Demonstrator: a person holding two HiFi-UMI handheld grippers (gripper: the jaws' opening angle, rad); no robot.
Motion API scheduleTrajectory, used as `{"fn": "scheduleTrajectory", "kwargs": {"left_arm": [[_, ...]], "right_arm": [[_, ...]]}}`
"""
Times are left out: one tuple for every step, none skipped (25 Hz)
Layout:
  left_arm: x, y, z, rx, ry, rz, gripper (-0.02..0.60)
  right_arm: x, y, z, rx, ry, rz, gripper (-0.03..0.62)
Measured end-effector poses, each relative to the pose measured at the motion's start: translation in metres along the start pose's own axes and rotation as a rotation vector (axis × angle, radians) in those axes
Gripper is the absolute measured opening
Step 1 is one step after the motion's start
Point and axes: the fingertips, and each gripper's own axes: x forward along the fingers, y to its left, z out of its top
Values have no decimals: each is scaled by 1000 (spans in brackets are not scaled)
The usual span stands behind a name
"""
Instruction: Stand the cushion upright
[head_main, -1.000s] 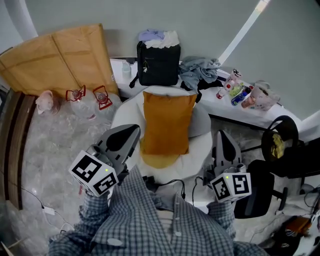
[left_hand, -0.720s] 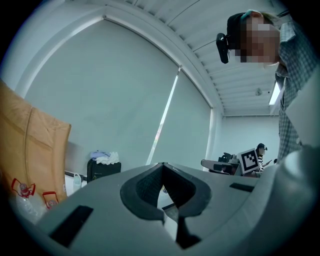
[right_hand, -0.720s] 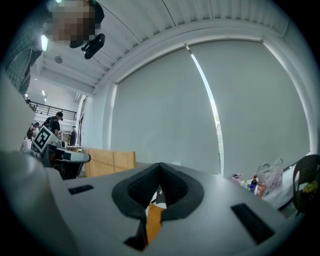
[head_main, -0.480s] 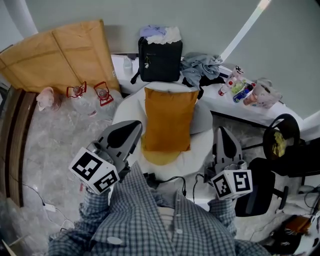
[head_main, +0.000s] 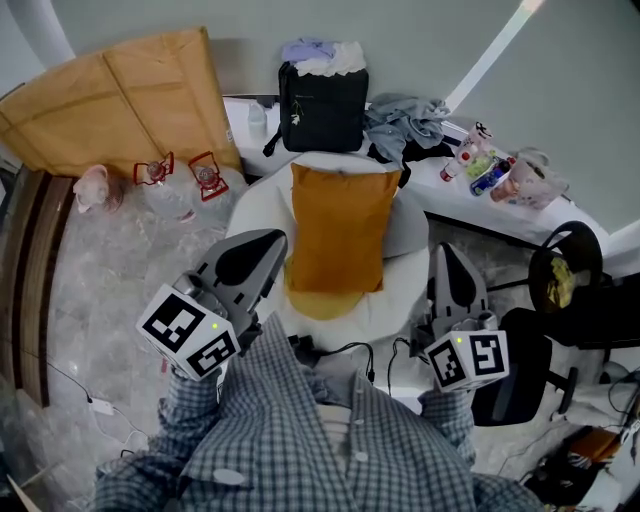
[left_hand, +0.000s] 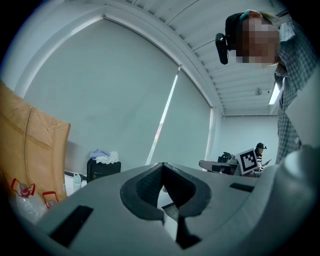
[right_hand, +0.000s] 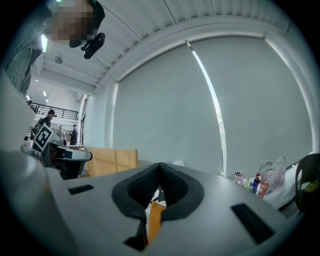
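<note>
My checked shirt (head_main: 310, 440) fills the near edge of the head view. Just beyond it I hold my left hand-held gripper (head_main: 268, 246) and my right hand-held gripper (head_main: 446, 256), one at each side of the round white seat (head_main: 405, 245). Both point toward the far wall. Each has its jaws closed together with nothing between them, and neither touches the cushion.

The orange cushion (head_main: 340, 228) rests on the middle of the seat, between the two hand-held grippers and a little farther off. Its broad face is turned toward me and its far edge is toward the seat's back. I cannot tell how steeply it leans. A paler yellow patch (head_main: 320, 303) shows at its near edge.

To the left, two water jugs (head_main: 165, 195) with red handles stand on the floor. Behind them is a big sheet of cardboard (head_main: 110, 95). Beyond the seat stands a black bag (head_main: 322, 105). To the right of it grey clothes (head_main: 405, 118) and bottles (head_main: 480, 168) lie on a white counter (head_main: 455, 205).
</note>
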Motion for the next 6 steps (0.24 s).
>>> {"fn": "scheduleTrajectory", "kwargs": {"left_arm": [[0, -1, -1, 0, 3, -1, 6], [-1, -2, -2, 0, 8, -2, 6], [-2, -3, -5, -3, 18, -5, 6], [-4, -5, -10, -7, 30, -10, 6], [-7, -8, -15, -14, 45, -16, 6], [-9, -11, -21, -21, 61, -22, 6]], "right_arm": [[0, 0, 0, 0, -1, 0, 6], [1, 0, 1, -2, -4, 1, 5], [2, -1, 1, -3, -8, 3, 6], [3, -1, 2, -5, -12, 3, 6], [4, -2, 3, -8, -17, 3, 6], [5, -3, 4, -11, -22, 3, 6]]}}
